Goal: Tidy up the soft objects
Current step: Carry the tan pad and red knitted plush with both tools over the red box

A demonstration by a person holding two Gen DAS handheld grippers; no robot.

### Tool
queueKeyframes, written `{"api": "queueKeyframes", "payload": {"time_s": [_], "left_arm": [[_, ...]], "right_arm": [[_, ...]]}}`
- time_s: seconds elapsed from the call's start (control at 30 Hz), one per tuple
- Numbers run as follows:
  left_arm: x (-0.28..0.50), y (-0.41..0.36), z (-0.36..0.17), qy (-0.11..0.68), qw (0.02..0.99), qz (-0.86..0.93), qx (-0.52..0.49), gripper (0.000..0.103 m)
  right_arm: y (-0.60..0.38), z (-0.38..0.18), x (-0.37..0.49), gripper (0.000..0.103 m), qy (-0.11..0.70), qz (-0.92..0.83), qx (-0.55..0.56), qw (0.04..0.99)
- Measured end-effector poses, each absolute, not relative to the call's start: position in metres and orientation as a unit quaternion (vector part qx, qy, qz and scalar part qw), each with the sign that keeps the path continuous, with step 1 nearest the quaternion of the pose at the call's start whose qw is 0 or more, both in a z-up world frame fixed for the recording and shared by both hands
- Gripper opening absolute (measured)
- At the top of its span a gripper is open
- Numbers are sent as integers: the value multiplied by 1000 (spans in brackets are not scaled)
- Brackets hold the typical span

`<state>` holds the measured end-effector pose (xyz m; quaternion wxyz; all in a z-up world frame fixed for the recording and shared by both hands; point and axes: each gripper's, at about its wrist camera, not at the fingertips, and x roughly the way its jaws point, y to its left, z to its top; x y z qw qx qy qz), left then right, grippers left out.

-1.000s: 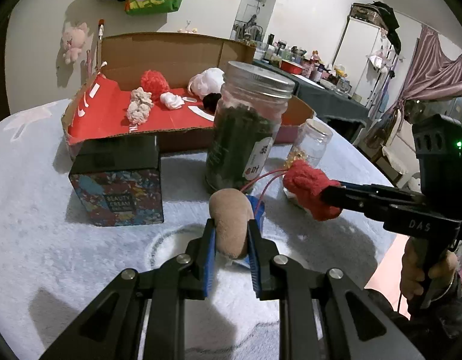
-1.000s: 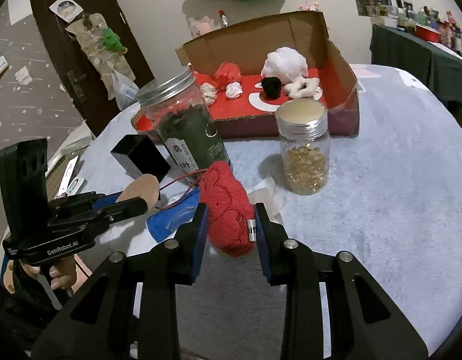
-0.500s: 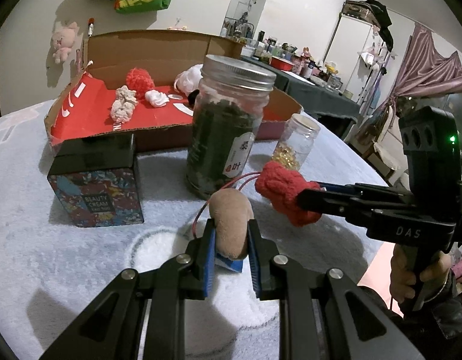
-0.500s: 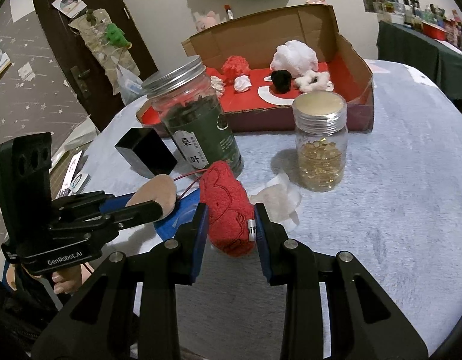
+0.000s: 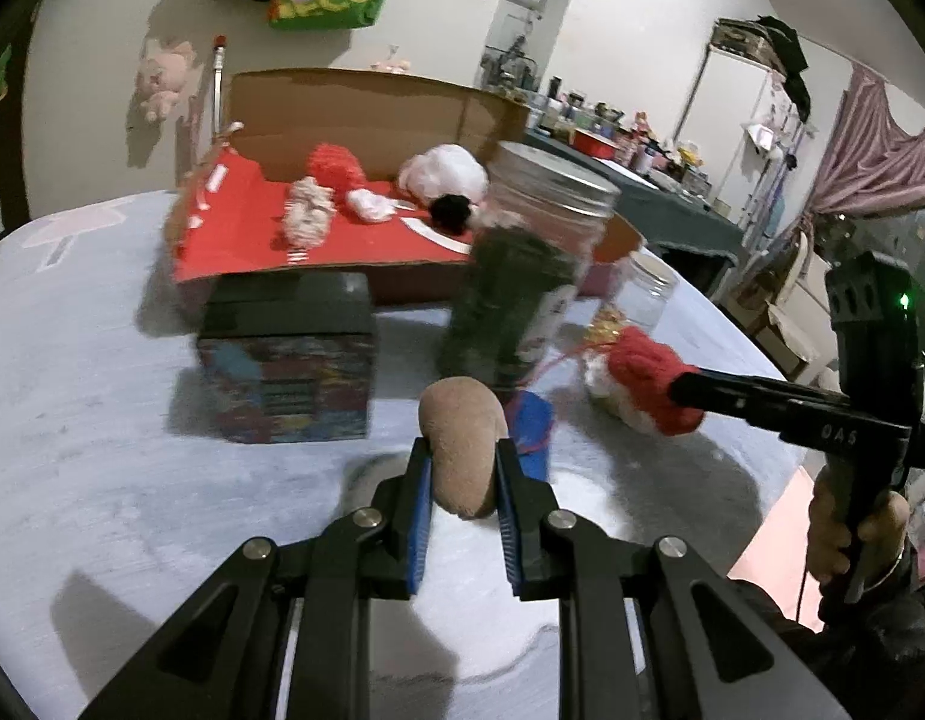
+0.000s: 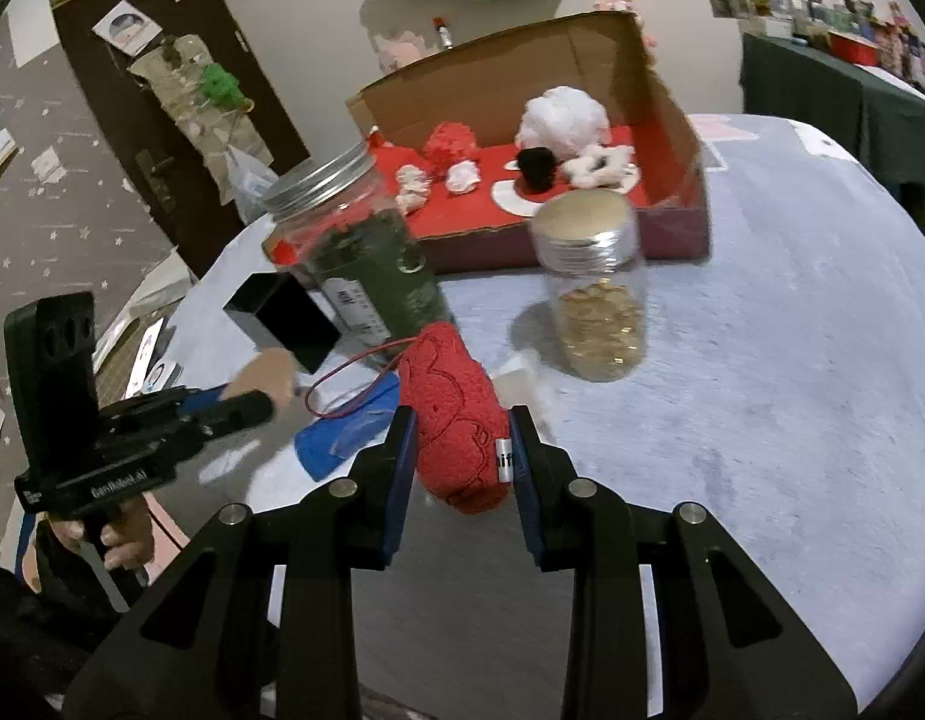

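While motion blur smears the lettering on the patterned black-lidded box (image 5: 285, 360) and the label of the tall jar of dark leaves (image 5: 516, 276), the left gripper (image 5: 462, 468) pinches a tan plush piece (image 5: 462, 450) between its blue pads, held above the grey fleece tabletop (image 5: 102, 420). A red cord runs from it over a blue pouch (image 6: 348, 426), whose far end is hidden behind the plush in the left view. To the right, the right gripper (image 6: 459, 450) is clamped on a red terry plush (image 6: 456, 420) with a small white tag, its printing cut off by the finger. Beyond it stands a small jar of golden capsules (image 6: 600, 294), half hidden in the left view. At the table's far edge an open cardboard box (image 6: 672, 102) with a red floor holds red, white and black soft pieces. A dark door, a green bag on the wall and a cluttered side table ring the room. Compared with a second ago, the left view has swung so the jar sits further right, and the red plush is more nearly level with the tan one.
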<state>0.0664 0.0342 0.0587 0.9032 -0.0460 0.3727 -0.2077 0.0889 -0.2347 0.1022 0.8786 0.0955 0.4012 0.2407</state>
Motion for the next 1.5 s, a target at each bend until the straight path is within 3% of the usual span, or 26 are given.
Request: {"api": "queueKeyframes", "payload": {"time_s": [0.77, 1.5], "left_arm": [[73, 117, 55, 369, 918, -135, -49, 21], [122, 134, 55, 371, 911, -181, -11, 21]], "right_arm": [[-298, 106, 90, 29, 401, 176, 104, 893], [-316, 124, 130, 29, 403, 171, -8, 899]]}}
